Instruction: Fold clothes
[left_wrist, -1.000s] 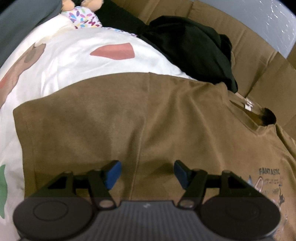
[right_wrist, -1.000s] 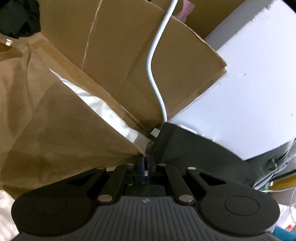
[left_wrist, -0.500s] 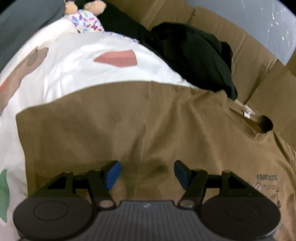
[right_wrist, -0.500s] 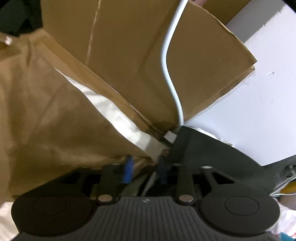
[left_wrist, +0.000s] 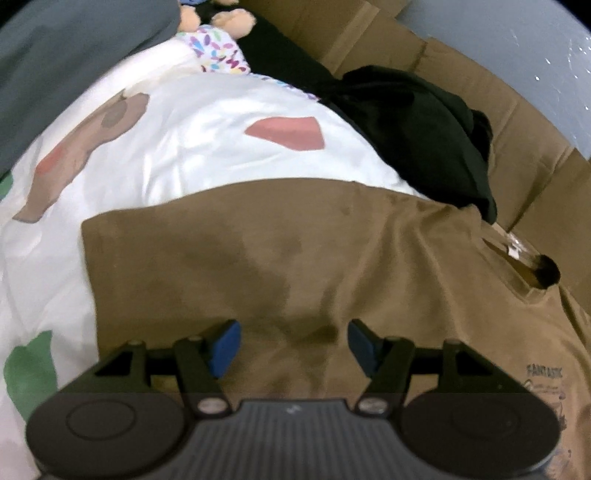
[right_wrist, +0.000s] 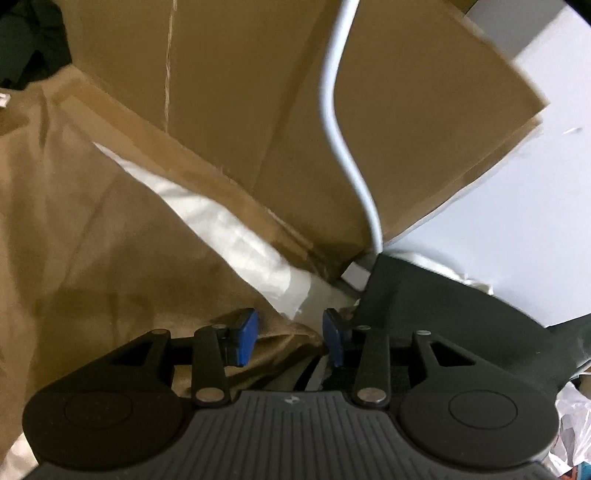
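Since the earlier frames, the right gripper (right_wrist: 290, 338) has let go of the corner of the brown T-shirt (right_wrist: 92, 240) that it held pinched: its blue fingers (right_wrist: 245, 338), then pressed together on the cloth, now stand apart. They are closing again at this moment, with the rumpled corner of the shirt lying between them but not pressed by either pad. In the left wrist view the shirt has slid slightly lower and more of the bedding shows above it.

The brown T-shirt (left_wrist: 295, 266) lies spread flat on a white duvet (left_wrist: 207, 147) printed with brown, pink and green shapes. Its neck opening, with a small white label, points to the right of the left wrist view, and dark lettering shows on the chest near the lower right edge. The left gripper (left_wrist: 293, 345) hovers over the middle of the shirt, its fingers (left_wrist: 223, 345) well apart with only flat cloth beneath them.

Beyond the shirt a black garment (left_wrist: 417, 129) lies crumpled against cardboard panels (left_wrist: 517, 155). A soft doll (left_wrist: 218, 40) in a flowered dress lies at the far edge of the duvet. In the right wrist view a white cable (right_wrist: 341, 140) runs down across the cardboard (right_wrist: 240, 92).
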